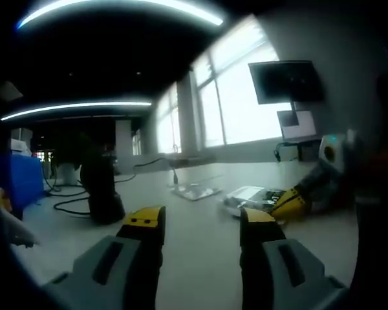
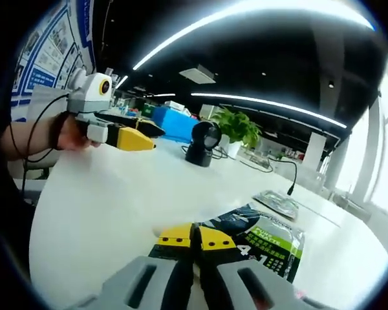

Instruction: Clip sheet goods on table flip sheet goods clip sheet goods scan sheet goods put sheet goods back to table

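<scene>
The white table point(image 2: 103, 213) is carrying everything. Far across it, beyond the pack, a black scanner on its stand point(image 2: 202, 143) is standing in front of a leafy potted plant point(image 2: 238, 126). The green-and-black sheet-goods pack point(image 2: 265, 242) is lying flat on the table, and the right gripper point(image 2: 193, 237) is pinching its near edge with jaws pressed together. The left gripper point(image 1: 200, 223) is hovering above the table, jaws spread with nothing between them. A clear plastic-wrapped packet point(image 2: 278, 203) is resting just beyond the pack.
</scene>
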The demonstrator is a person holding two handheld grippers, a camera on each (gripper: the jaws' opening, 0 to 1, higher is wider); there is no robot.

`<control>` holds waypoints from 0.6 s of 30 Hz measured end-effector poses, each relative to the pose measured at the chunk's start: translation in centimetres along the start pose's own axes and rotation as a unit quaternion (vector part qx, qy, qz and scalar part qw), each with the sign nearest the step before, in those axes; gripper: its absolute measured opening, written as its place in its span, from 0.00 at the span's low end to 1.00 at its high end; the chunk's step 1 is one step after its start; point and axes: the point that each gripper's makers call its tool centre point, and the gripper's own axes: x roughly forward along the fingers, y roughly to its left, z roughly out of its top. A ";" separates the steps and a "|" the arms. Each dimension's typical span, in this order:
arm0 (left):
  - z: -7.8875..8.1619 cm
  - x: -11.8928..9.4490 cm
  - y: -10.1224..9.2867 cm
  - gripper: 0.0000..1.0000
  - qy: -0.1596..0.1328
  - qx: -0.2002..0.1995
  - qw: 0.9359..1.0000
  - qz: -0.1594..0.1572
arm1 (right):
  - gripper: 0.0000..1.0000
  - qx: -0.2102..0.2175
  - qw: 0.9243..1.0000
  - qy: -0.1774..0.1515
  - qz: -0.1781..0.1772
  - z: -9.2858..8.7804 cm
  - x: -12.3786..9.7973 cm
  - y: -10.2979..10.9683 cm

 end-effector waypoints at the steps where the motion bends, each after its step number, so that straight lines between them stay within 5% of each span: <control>1: 0.0 0.0 0.0 0.38 0.000 0.000 1.000 0.000 | 0.00 0.003 1.000 -0.002 -0.001 0.1 0.0 -0.1; 18: -0.2 0.1 0.1 0.38 0.006 0.003 1.000 0.003 | 0.00 0.071 0.996 -0.044 -0.011 1.7 -1.1 -1.2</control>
